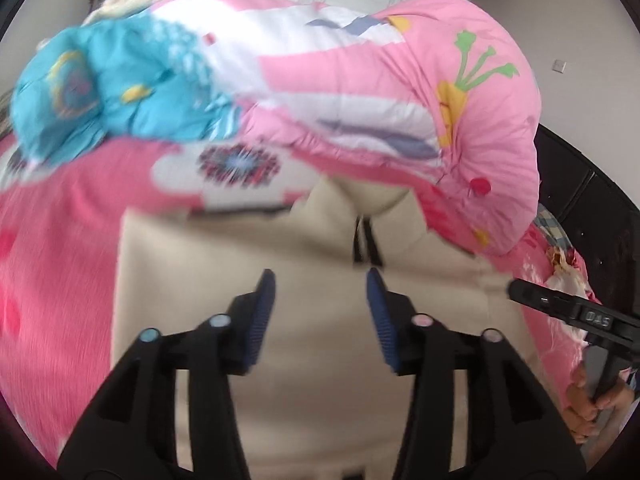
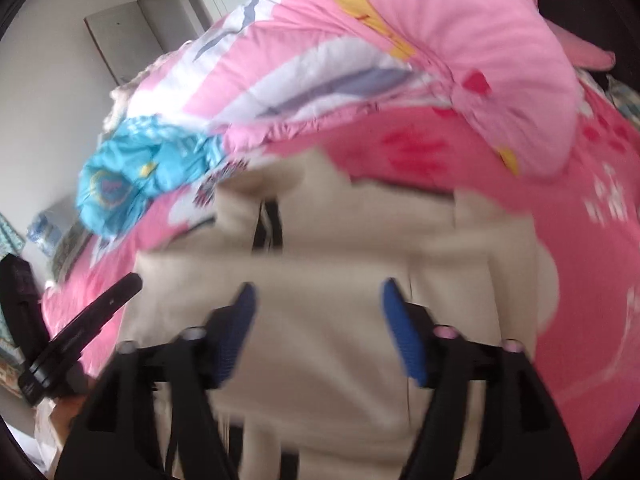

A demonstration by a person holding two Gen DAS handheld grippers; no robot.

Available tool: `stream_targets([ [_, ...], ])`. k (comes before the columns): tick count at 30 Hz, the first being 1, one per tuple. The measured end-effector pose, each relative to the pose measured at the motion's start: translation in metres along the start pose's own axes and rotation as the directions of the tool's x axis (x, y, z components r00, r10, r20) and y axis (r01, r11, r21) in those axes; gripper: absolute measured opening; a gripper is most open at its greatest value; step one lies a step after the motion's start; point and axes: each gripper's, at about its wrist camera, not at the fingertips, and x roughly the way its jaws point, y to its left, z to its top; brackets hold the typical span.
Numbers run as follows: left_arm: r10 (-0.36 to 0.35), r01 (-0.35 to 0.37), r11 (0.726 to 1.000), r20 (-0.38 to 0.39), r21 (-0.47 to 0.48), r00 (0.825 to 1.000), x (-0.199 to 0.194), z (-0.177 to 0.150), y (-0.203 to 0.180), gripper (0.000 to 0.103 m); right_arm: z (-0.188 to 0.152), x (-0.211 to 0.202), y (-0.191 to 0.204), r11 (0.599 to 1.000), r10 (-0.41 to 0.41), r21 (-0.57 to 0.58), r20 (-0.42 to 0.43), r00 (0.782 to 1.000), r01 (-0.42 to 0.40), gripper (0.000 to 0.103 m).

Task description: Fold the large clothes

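Left wrist view: both claws, left claw [image 1: 321,276] and right claw [image 2: 318,290], hover released over a cream top [image 1: 304,320] spread mid-bed [image 1: 48,264]. Grip opposite edges evenly before folding.

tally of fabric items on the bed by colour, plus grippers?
Cream: 1, the cream garment, lying on the sheet
Pink printed: 2, the bed sheet and the rolled quilt
Blue: 1, the blue bundle
Grippers: 2, left gripper and right gripper, both open over the garment
Total: 6
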Motion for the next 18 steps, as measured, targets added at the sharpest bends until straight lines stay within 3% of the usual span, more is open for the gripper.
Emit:
stream_targets([
  [5,0.014,-0.010,0.997,-0.052,0.077,0.999,0.077,0.057,-0.012,0.053,0.067,0.069,0.014,0.978,-0.183,-0.102,-0.010,0.983,0.181,0.074],
  [8,0.043,-0.030,0.992,-0.098,0.122,0.994,0.127,0.078,-0.019,0.052,0.097,0.119,0.025,0.926,-0.321,-0.214,-0.009,0.947,0.312,0.074],
  [9,0.066,-0.051,0.989,-0.112,0.136,0.991,0.138,0.081,-0.021,0.052,0.103,0.129,0.026,0.920,-0.332,-0.223,-0.012,0.943,0.321,0.074],
  [11,0.100,-0.072,0.978,-0.140,0.195,0.985,0.159,0.087,-0.028,0.035,0.115,0.146,0.026,0.918,-0.340,-0.226,-0.023,0.940,0.326,0.076],
  [12,0.097,-0.061,0.974,-0.158,0.219,0.983,0.165,0.087,-0.031,0.035,0.122,0.154,0.028,0.917,-0.338,-0.233,-0.023,0.941,0.324,0.076],
  [13,0.114,-0.066,0.966,-0.183,0.250,0.977,0.171,0.085,-0.034,0.027,0.123,0.157,0.029,0.920,-0.327,-0.232,-0.018,0.945,0.314,0.076],
  [14,0.148,-0.091,0.958,-0.198,0.270,0.969,0.175,0.082,-0.034,0.017,0.123,0.157,0.030,0.934,-0.286,-0.230,-0.020,0.958,0.274,0.050],
  [15,0.182,-0.121,0.953,-0.204,0.278,0.962,0.175,0.077,-0.032,0.015,0.120,0.156,0.032,0.950,-0.235,-0.217,-0.022,0.972,0.225,0.019],
  [16,0.179,-0.118,0.955,-0.211,0.272,0.961,0.173,0.074,-0.030,0.015,0.117,0.152,0.032,0.958,-0.222,-0.191,-0.035,0.974,0.212,0.003],
  [18,0.164,-0.108,0.958,-0.199,0.265,0.966,0.158,0.068,-0.026,0.010,0.109,0.130,0.031,0.980,-0.158,-0.117,0.024,0.987,0.160,0.002],
])
